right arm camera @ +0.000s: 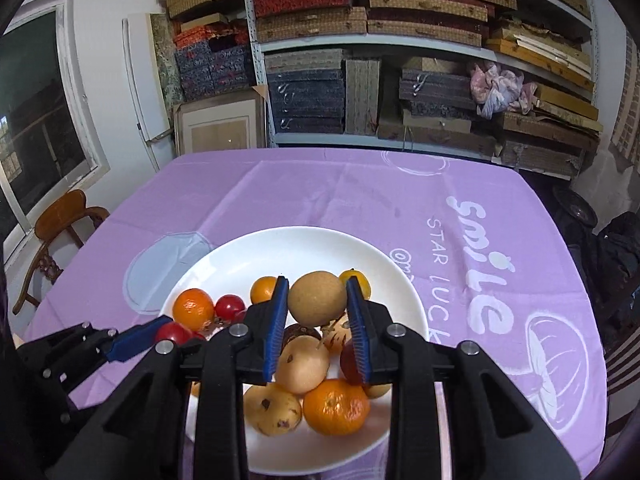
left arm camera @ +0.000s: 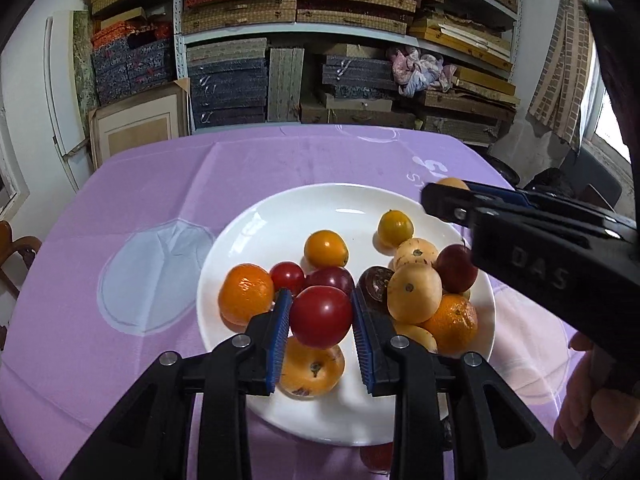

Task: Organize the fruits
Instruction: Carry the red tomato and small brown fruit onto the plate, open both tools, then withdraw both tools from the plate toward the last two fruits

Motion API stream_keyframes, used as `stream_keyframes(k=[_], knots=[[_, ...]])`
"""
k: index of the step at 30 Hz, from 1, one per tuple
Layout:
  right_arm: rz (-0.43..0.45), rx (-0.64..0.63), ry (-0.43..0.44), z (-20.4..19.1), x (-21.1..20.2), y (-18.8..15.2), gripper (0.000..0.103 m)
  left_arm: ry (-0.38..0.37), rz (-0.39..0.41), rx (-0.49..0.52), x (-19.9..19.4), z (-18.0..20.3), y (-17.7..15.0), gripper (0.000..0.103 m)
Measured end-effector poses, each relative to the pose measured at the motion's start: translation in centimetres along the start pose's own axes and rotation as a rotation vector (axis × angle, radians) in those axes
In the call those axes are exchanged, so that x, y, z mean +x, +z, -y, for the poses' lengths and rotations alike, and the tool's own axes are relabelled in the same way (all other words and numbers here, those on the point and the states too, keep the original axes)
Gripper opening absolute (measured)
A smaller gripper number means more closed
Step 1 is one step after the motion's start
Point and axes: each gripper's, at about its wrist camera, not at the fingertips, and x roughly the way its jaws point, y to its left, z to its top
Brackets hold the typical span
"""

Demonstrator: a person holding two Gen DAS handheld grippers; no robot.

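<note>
A white plate (left arm camera: pixel 280 216) on the purple tablecloth holds several fruits: oranges, red tomatoes, yellow-tan round fruits and dark plums. My left gripper (left arm camera: pixel 321 316) is shut on a red tomato (left arm camera: pixel 321 317) and holds it just above the plate's near side. My right gripper (right arm camera: pixel 318 300) is shut on a round tan fruit (right arm camera: pixel 317 299) and holds it above the plate (right arm camera: pixel 304 244). The right gripper also shows in the left wrist view (left arm camera: pixel 444 200), over the plate's right rim. The left gripper shows at the lower left of the right wrist view (right arm camera: pixel 160 330).
The purple tablecloth (right arm camera: pixel 360 200) has white "smile" print at the right. Another red fruit (left arm camera: pixel 376 456) lies on the cloth in front of the plate. A wooden chair (right arm camera: pixel 60 220) stands at the table's left. Shelves of stacked boxes (left arm camera: pixel 320 40) fill the back wall.
</note>
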Motion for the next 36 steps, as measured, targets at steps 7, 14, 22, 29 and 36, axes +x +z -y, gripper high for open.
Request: stream_keyframes(k=[7, 14, 22, 29, 36], knots=[[-0.08, -0.034, -0.007, -1.0, 5.3, -0.5, 0.029, -0.013, -0.035, 0.014, 3.1, 0.5, -0.6, 0.03], [-0.094, -0.009, 0.007, -0.6, 7.0, -1.0, 0.044, 0.006, -0.037, -0.004, 3.8, 0.1, -0.9, 0.046], [0.11, 0.019, 0.018, 0.9, -2.3, 1.1, 0.048, 0.009, 0.04, -0.025, -1.0, -1.3, 0.5, 0.047], [0.361, 0.0, -0.015, 1.6, -15.1, -2.9, 0.091, 0.068, 0.171, -0.04, -8.9, -2.9, -0.4, 0.076], [0.39, 0.074, -0.036, 3.0, -17.3, -11.3, 0.099, 0.109, 0.114, -0.002, -9.5, -1.4, -6.4, 0.089]])
